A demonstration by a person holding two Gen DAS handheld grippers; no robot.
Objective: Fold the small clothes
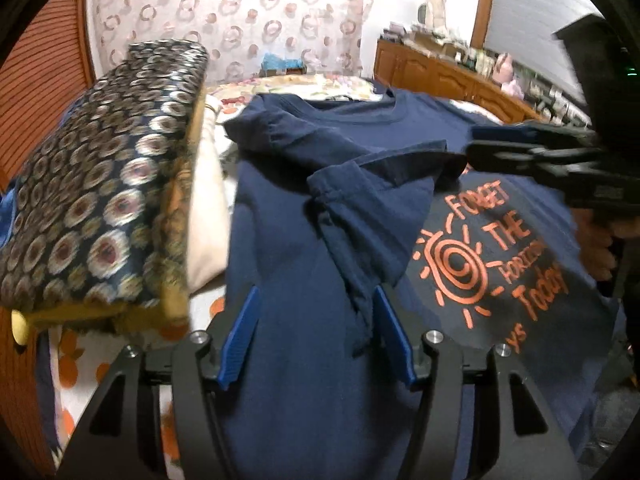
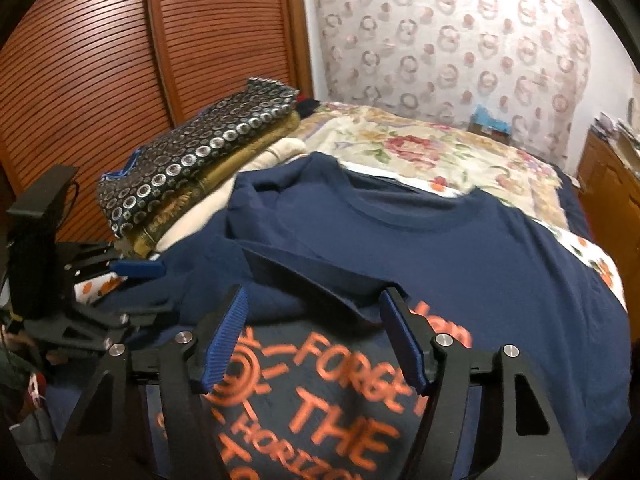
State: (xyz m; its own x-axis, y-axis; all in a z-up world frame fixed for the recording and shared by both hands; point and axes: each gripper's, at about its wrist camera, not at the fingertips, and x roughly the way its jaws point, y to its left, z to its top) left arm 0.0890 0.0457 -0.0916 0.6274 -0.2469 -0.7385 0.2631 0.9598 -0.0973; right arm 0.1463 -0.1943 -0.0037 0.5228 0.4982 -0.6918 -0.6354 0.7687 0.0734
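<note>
- My left gripper (image 1: 314,336) hangs with jaws spread, empty, over the navy T-shirt (image 1: 304,360) spread on the bed (image 2: 420,148).
- My right gripper (image 2: 314,340) is spread too, over the print, beside the folded stack (image 2: 192,164) at the bed's left edge.

Orange print (image 2: 320,408) on the shirt (image 2: 460,248) is cut off below.

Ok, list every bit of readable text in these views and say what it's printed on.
"FORGET" in orange on the navy T-shirt chest.
"THE" below it.
"HORIZON" next line, blurred and partly cut off.
"Today" beneath, clear only in the left wrist view.
"ys": the end of a word, the rest hidden.
Nothing else bears readable text.
</note>
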